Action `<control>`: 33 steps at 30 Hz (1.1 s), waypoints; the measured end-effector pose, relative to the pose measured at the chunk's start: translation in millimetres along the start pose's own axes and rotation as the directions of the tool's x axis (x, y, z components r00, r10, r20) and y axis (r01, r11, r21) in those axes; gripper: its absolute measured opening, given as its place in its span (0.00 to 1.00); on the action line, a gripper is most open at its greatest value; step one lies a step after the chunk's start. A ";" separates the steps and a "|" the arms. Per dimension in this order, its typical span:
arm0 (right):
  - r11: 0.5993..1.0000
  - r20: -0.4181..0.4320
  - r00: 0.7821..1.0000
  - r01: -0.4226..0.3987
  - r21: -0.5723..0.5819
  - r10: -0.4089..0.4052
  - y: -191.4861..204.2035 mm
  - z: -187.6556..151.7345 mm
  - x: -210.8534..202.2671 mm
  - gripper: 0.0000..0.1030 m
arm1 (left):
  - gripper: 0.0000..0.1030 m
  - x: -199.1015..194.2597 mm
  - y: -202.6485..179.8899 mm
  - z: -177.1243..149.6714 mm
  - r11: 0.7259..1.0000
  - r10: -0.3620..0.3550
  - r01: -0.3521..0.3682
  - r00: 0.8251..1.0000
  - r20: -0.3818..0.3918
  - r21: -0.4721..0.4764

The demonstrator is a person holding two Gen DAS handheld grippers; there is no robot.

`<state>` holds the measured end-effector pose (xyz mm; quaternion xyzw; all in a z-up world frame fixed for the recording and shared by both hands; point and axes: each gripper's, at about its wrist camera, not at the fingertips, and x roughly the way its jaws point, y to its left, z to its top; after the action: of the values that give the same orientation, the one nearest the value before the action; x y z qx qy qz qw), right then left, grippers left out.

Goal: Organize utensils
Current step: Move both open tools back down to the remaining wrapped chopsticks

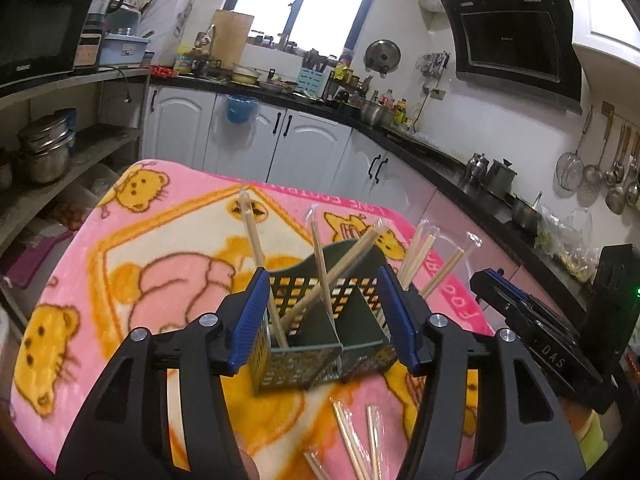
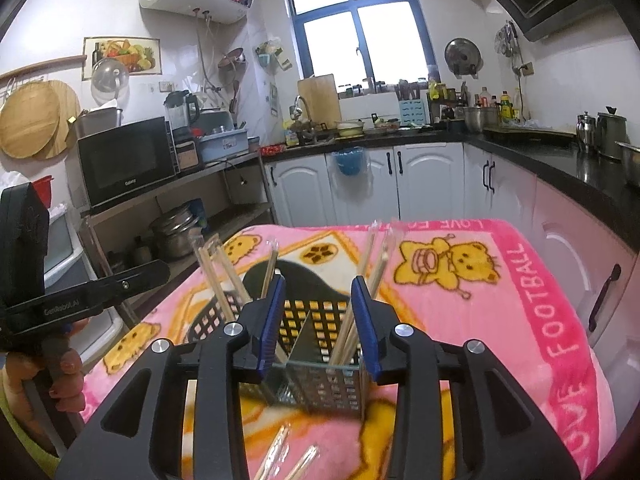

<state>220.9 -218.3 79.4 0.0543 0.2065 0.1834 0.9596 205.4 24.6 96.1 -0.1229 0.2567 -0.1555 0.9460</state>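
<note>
The left gripper (image 1: 324,316) stands with its blue pads fairly wide apart, one on each side of the green perforated caddy (image 1: 320,344), and I can't make out either pad pressing on it; nothing is pinched between them. The right gripper (image 2: 318,320) is narrower, its pads parted over the same caddy (image 2: 320,376), with a few sticks rising in the gap, though none looks clamped.

The caddy sits on the pink bear-print blanket (image 1: 168,264), toward its near edge, split by an inner divider. Wrapped chopsticks (image 1: 256,248) stand in its compartments with their long axes upward, leaning: those on the left tilt toward the far left, those on the right fan out toward the far right, and one crosses diagonally. More wrapped chopsticks (image 1: 360,444) lie flat on the blanket just near of the caddy, pointing roughly toward it.
</note>
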 end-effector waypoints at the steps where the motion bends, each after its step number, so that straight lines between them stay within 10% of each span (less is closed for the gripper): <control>1: 1.000 -0.005 1.000 0.000 0.000 0.000 0.2 -2.2 -0.9 0.32 | 0.48 -0.5 -0.3 -1.9 1.000 0.001 -0.001 1.000 -0.002 0.001; 33: 0.996 -0.187 0.980 -0.075 -0.054 0.063 27.0 -63.1 -12.0 0.41 | 0.90 -15.9 22.8 -67.2 0.997 0.045 -0.050 0.996 -0.083 -0.056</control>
<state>175.5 -196.0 31.4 0.0149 0.2871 0.2270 0.9305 162.4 41.0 39.8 -0.1379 0.3025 -0.1305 0.9340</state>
